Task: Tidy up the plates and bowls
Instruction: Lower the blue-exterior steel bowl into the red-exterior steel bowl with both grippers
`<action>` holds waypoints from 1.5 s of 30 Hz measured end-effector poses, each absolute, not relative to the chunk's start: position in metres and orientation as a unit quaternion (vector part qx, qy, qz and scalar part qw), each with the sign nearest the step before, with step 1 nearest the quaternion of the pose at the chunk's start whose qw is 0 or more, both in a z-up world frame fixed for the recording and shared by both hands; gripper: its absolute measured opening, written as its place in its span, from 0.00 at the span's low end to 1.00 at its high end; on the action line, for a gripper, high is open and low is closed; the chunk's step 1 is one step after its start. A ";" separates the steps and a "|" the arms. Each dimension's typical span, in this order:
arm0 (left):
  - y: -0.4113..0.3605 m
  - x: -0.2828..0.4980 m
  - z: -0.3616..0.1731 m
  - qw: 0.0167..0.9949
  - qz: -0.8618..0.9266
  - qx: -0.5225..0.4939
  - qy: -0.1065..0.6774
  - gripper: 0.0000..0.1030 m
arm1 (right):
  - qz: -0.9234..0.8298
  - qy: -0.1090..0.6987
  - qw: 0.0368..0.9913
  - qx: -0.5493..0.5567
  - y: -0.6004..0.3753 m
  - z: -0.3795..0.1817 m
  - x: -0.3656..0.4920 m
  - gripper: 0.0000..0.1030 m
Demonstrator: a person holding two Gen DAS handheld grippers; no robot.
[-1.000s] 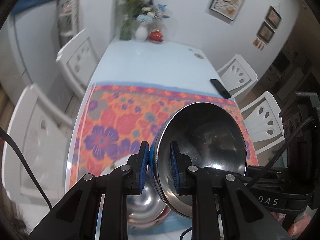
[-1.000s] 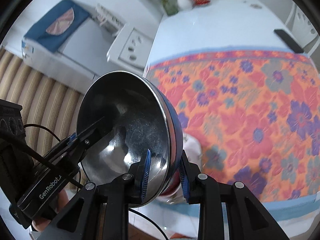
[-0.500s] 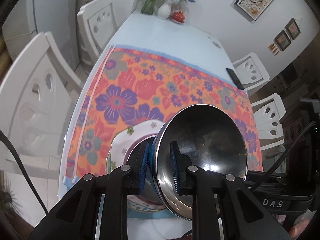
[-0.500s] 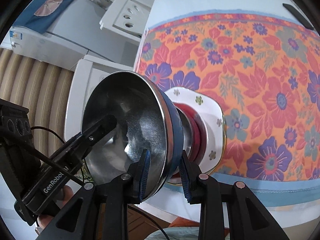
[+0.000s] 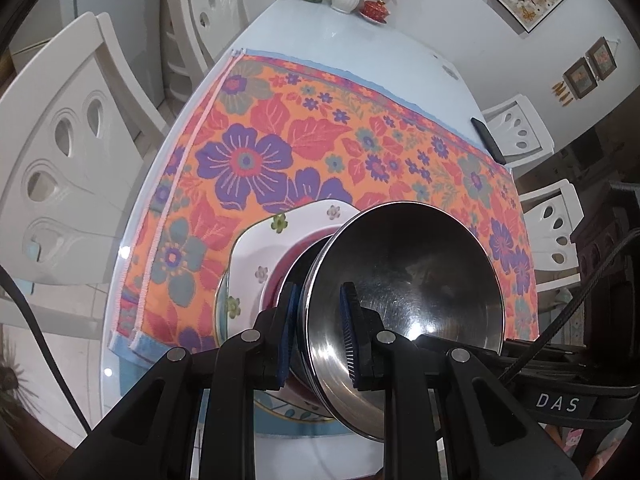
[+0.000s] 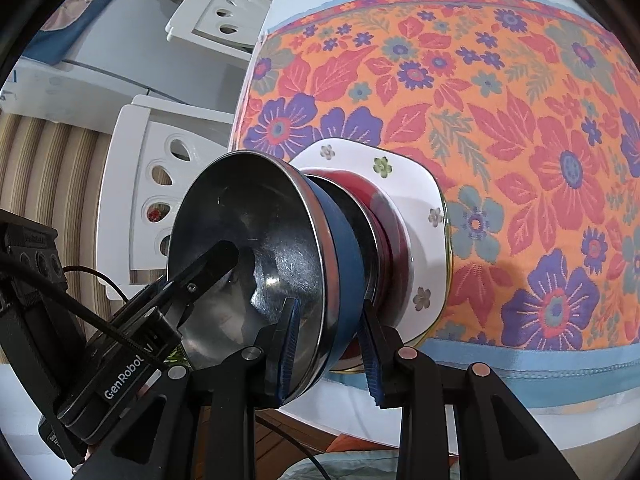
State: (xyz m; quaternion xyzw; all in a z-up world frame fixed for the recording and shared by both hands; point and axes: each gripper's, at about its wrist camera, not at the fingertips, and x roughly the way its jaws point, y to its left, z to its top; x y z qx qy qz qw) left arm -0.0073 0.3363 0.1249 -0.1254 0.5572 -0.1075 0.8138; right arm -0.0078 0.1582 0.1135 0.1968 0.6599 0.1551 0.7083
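Gripping the steel bowl (image 5: 404, 280) from both sides: left gripper (image 5: 318, 334) jaws clamped on its rim at the bowl's 7 o'clock, right gripper (image 6: 330, 350) jaws clamped on the opposite rim, one pad inside, one on the blue outer wall. Both grippers reach in low from the near counter edge, fingers pointing forward. Bowl sits tilted just over a dark bowl (image 6: 352, 208) nested in a red dish (image 6: 360, 186) on the white floral plate (image 6: 424, 200). Stack rests on the floral cloth (image 5: 304, 148), near edge of the counter (image 5: 352, 48). Contact between the bowls unclear.
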 end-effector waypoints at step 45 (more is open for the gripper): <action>0.348 -0.008 0.127 0.812 -0.152 -0.142 0.546 0.22 | 0.133 0.613 0.755 0.192 0.138 0.140 -0.025 0.31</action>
